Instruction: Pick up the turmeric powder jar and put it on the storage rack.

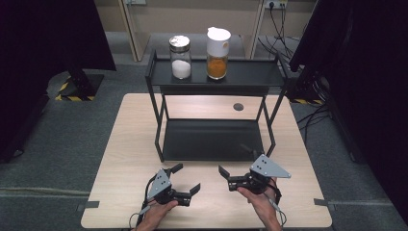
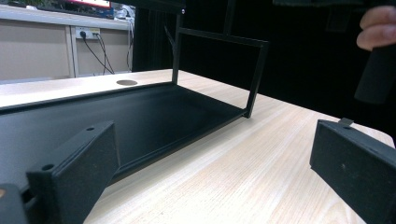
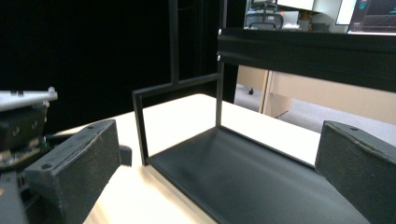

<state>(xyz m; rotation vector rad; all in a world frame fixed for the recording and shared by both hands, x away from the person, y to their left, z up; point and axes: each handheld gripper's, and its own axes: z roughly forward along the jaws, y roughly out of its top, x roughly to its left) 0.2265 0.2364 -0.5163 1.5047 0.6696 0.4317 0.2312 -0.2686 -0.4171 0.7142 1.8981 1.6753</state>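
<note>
Overall light: even and soft from overhead, as I read it; table bright, curtains at both sides near black.
Shadows: faint, under the rack.
Glare: mild sheen on the lower shelf (left gripper view).
Focus: my near pads blur at the lower corners.
Sharpness: high view soft, slightly grainy.

A pale wooden table stands on grey carpet. Black curtains hang on both sides. Beyond the table, a beige wall carries a power socket with dark cables trailing down. Yellow-and-black hazard tape marks the floor at far left.
</note>
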